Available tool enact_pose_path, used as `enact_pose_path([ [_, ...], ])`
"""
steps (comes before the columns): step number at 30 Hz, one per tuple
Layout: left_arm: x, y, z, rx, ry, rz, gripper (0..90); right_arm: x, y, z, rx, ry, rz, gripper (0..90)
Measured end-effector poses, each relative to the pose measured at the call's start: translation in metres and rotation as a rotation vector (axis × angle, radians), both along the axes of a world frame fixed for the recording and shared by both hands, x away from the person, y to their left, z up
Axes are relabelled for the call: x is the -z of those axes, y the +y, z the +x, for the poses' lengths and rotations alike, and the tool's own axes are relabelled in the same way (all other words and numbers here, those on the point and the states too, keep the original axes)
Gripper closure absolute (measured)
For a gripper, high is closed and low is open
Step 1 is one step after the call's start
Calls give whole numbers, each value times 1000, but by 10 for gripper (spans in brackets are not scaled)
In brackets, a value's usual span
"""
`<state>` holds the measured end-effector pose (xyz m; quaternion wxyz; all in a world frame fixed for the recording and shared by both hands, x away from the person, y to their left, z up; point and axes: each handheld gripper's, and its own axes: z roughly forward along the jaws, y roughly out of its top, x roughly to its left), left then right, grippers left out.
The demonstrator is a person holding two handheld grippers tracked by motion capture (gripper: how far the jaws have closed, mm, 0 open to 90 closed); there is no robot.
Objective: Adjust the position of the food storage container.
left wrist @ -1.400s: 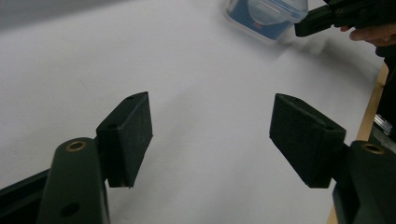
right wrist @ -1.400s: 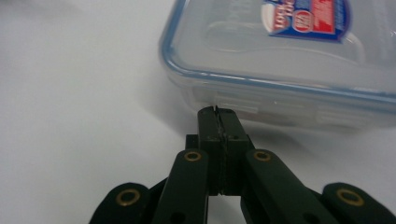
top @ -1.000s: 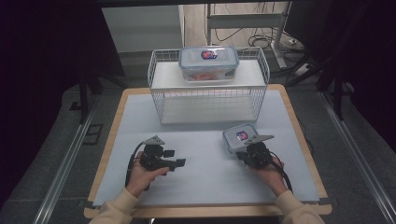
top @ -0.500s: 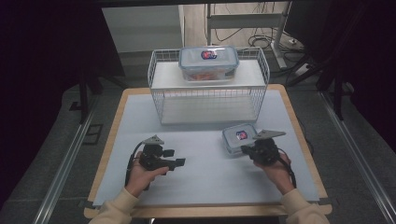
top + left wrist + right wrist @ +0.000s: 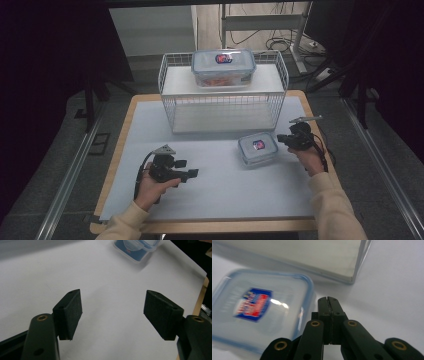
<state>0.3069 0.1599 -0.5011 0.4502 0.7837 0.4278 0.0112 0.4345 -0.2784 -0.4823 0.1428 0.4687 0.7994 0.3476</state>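
Observation:
A small clear container with a blue-rimmed lid (image 5: 258, 147) lies on the white mat, right of centre; its lid label faces up (image 5: 253, 304). My right gripper (image 5: 282, 139) sits just to its right, jaws pressed together on nothing (image 5: 328, 300), tips beside the lid's edge. My left gripper (image 5: 192, 173) rests low at the front left, jaws wide apart over bare mat (image 5: 112, 307); the small container (image 5: 136, 248) lies far ahead of it. A larger lidded container (image 5: 223, 66) with food inside stands on top of the white wire rack (image 5: 222, 107).
The wire rack stands at the back middle of the table with an open lower shelf. The wooden table edge (image 5: 307, 107) frames the mat. Cables and metal legs lie on the floor behind.
My right gripper has pulled away to the right, off the small container, which now lies uncovered on the mat. The left gripper has stayed put.

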Motion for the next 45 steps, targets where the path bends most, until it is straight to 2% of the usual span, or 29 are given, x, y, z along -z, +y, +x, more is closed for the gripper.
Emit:
enact_pose_path([
  [4,1,1,1,-3,1,2,308,8,7,7,-37,21,-16,895],
  [5,1,2,1,-6,1,2,308,9,9,8,-39,9,-34,895],
  [9,0,4,1,-11,-2,-3,310,10,7,8,-46,30,-8,895],
  [12,-1,8,2,-22,1,-11,310,9,11,4,-76,42,-5,895],
  [14,-1,10,2,-28,2,-15,310,7,17,-1,-96,33,4,895],
  [22,-2,23,3,-72,6,-34,311,11,39,-23,-136,42,27,895],
  [24,-2,23,4,-73,7,-34,311,12,41,-26,-138,44,30,895],
  [33,0,26,6,-87,15,-34,311,15,68,-45,-224,50,58,895],
  [45,2,27,8,-98,18,-26,310,16,86,-54,-281,57,64,895],
])
